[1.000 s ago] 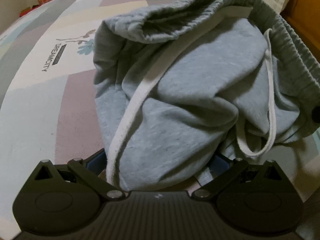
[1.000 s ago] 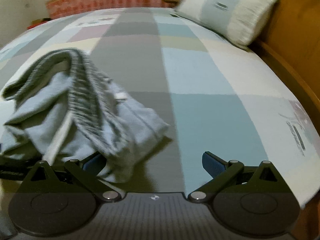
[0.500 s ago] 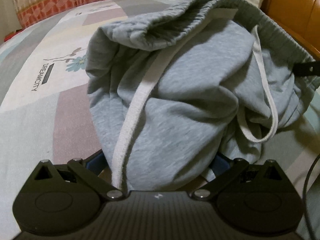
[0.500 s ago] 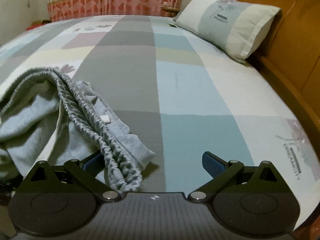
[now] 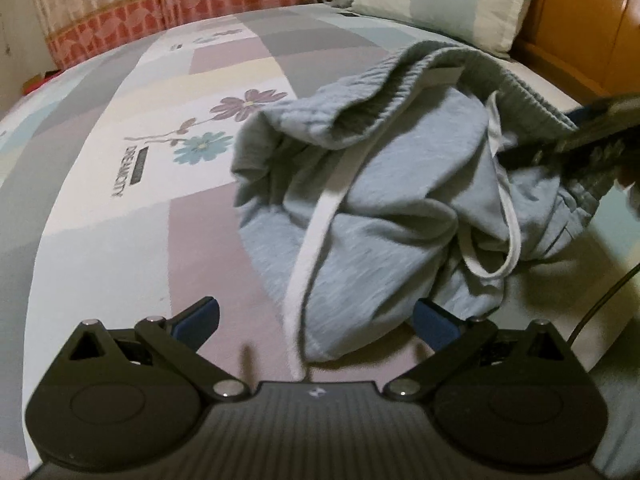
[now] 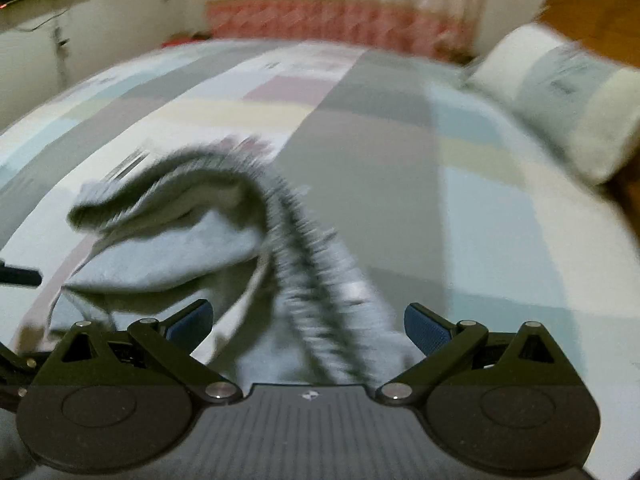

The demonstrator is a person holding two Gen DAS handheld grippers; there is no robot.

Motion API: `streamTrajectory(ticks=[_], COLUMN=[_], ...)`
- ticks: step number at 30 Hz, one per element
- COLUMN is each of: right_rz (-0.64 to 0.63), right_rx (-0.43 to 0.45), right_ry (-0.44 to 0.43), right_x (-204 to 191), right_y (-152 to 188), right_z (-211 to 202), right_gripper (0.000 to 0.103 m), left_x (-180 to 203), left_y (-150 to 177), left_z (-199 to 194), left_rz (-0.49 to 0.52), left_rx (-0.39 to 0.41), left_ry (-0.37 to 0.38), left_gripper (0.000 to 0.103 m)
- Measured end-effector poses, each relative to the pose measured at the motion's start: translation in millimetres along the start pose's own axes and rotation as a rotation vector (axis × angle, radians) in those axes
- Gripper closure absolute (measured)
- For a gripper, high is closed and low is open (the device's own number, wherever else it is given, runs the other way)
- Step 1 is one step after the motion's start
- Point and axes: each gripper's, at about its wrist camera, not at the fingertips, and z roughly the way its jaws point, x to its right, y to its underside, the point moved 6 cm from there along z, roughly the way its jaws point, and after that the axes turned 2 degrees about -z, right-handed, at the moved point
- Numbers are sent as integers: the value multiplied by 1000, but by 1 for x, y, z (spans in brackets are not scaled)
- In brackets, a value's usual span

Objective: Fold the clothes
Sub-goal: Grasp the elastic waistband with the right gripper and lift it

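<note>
Left tongs (image 5: 316,318) gape wide, released, the crumpled grey drawstring sweatpants (image 5: 400,200) lying between the pads. Right tongs (image 6: 306,320) likewise spread around the blurred ribbed waistband (image 6: 304,280), lower centre.

Both tongs spread wide, low over the bed.

The left tongs (image 5: 314,316) have their blue-padded fingers (image 5: 198,316) set well apart, with grey cloth lying in the gap between them but neither pad pressing on it. The right tongs (image 6: 306,324) are likewise wide apart, their blue pads (image 6: 424,326) clear on either side of the cloth that runs between them; this view is blurred. In the left wrist view the right tongs (image 5: 596,136) show at the right edge as a dark blurred shape, with part of a hand (image 5: 630,178) just behind.
</note>
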Motion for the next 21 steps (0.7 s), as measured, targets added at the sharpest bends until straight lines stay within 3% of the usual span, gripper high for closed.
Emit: streamTrajectory(ticks=[6,9,11,17,21], right_rz=[17,5,-22,-74,-106], right_rx=[-81,-119,-102,5,6], right_ry=[-123,-74,-47,-9,-9], right_x=[9,14,13,8,4], right_y=[24,32,29,1,-14], right_z=[33,29,16,-23,-18], right_gripper=[0,1,16,35,49], left_x=[-9,-7,-7,-2,1], left_y=[3,6,4,0,-3], left_z=[7,0,0,-5,-11], left_rz=[-17,-16,-14,-3,7], left_rx=[-4,5,14,45,65], left_ry=[-2,2,6,30,46], left_gripper=[1,1,1,1,1])
